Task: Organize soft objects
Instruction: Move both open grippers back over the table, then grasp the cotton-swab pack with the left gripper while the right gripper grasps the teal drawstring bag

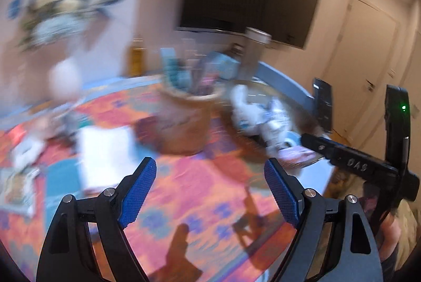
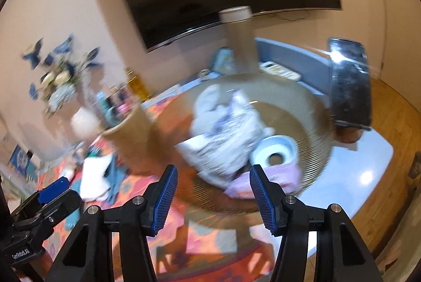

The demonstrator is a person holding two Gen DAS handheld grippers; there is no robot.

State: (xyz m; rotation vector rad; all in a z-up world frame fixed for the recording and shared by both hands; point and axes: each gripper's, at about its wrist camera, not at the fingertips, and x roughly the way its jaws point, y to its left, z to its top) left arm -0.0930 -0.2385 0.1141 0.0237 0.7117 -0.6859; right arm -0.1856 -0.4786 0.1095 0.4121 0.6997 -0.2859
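Both views are motion-blurred. My left gripper (image 1: 209,190) is open above the bright patterned tablecloth (image 1: 200,192), with nothing between its blue pads. A white folded cloth (image 1: 105,153) lies ahead to its left. My right gripper (image 2: 213,192) is also open and empty, hovering at the near rim of a wide shallow woven basket (image 2: 310,108). In that basket lie crumpled white patterned cloths (image 2: 226,129), a paper roll (image 2: 273,153) and a pink soft piece (image 2: 271,177). The same cloths (image 1: 257,113) show at the right of the left wrist view.
A tall woven basket (image 2: 131,140) holding bottles stands left of the shallow one. White and blue cloths (image 2: 97,177) lie on the table beside it. A tall tube (image 2: 239,37), a phone on a stand (image 2: 350,85), a flower vase (image 2: 60,90) and a wall screen are behind.
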